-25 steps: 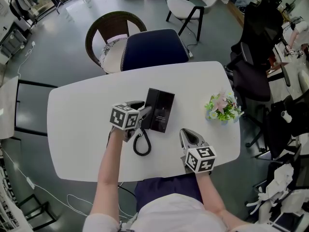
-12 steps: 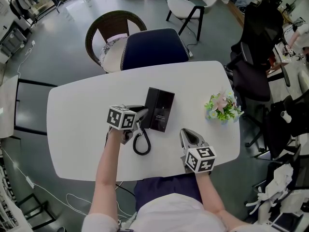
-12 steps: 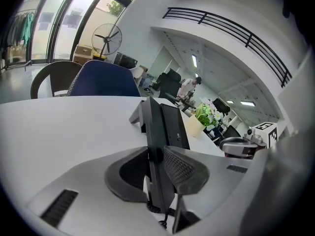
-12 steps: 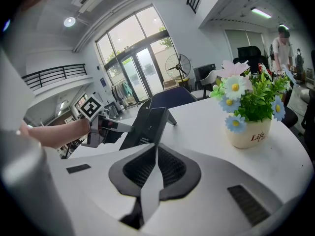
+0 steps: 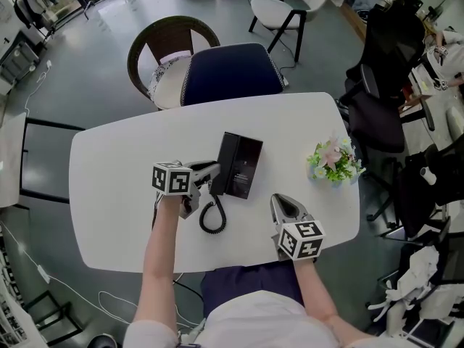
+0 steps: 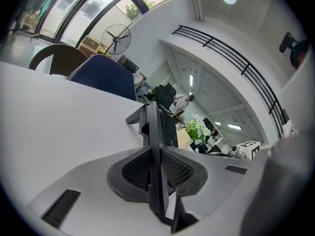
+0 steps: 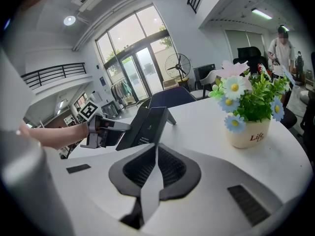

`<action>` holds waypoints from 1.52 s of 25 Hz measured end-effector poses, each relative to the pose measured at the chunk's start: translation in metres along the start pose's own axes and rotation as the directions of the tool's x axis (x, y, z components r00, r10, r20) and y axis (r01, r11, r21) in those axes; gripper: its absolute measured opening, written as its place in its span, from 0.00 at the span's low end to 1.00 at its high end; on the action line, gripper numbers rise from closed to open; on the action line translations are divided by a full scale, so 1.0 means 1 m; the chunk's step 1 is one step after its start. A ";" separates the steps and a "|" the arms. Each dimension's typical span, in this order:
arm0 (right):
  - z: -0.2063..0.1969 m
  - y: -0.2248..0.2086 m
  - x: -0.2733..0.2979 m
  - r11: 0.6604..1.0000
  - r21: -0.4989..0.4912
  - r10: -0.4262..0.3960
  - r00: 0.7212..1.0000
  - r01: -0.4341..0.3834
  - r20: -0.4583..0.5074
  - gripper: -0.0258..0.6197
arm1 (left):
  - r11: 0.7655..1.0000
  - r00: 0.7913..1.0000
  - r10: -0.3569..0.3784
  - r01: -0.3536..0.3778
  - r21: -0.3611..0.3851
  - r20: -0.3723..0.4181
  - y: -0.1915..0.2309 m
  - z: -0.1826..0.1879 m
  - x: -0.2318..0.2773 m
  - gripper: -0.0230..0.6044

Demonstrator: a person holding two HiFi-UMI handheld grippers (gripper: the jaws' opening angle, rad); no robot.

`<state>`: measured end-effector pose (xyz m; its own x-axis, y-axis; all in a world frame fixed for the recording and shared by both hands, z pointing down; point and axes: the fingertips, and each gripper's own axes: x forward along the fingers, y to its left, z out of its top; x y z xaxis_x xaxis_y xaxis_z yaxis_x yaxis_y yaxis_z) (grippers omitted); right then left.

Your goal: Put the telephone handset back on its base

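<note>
Evidently the grasp is the step in hand: the left gripper (image 5: pixel 209 171), lying low over the white oval table (image 5: pixel 109 209), has just been closing its jaws. Its own view shows both ribbed pads (image 6: pixel 137 169) pressed against a thin black slab seen edge-on, which I take to be the black telephone handset (image 5: pixel 225 159). That handset lies along the left flank of the black slanted telephone base (image 5: pixel 249 167) near the table's middle, touching it. The right gripper (image 5: pixel 281 204) rests near the table's front edge, apart from the phone, with its jaws clenched on nothing. The next move, as I judge it, calls for lifting the handset a little, keeping it parallel to the base's long side, and lowering it squarely into the cradle. Slack should be left in the black coiled cord (image 5: pixel 212 217) so that the propped base is not dragged, and the idle right gripper could steady it. Hard to tell is whether the handset is already partly on the cradle or merely leans beside it. From above the two black shapes merge, the cradle itself is not visible, and the cord's upper end vanishes under the left gripper.
</note>
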<state>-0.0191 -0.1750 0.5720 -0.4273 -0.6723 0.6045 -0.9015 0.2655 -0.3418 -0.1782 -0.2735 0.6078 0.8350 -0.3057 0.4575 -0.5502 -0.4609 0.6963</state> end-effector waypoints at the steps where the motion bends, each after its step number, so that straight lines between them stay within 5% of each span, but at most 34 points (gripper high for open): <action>1: 0.000 0.000 0.000 1.000 0.000 -0.001 1.000 0.001 -0.001 0.10 | 1.000 1.000 -0.017 0.017 -0.019 0.014 0.000 0.000 0.000 0.16; 9: -0.001 0.002 0.000 1.000 -0.001 -0.003 1.000 0.003 -0.007 0.10 | 0.991 0.991 -0.092 0.100 -0.088 0.099 0.000 0.004 0.003 0.16; 29: -0.006 0.007 -0.002 1.000 -0.014 0.005 1.000 -0.005 -0.012 0.10 | 0.996 0.997 -0.057 0.060 -0.061 0.050 0.004 0.000 0.007 0.17; 34: -0.005 0.007 -0.004 1.000 -0.019 0.006 1.000 -0.006 -0.006 0.10 | 0.999 0.997 0.033 -0.035 0.023 0.072 0.007 0.001 0.005 0.24; 38: -0.004 0.006 -0.007 1.000 -0.020 0.004 1.000 -0.004 -0.002 0.10 | 0.971 0.983 0.154 -0.169 0.167 0.096 0.010 0.005 0.002 0.34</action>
<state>-0.0216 -0.1662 0.5688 -0.4310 -0.6699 0.6045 -0.9009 0.2821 -0.3298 -0.1817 -0.2826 0.6132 0.7361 -0.4520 0.5038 -0.6756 -0.5354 0.5068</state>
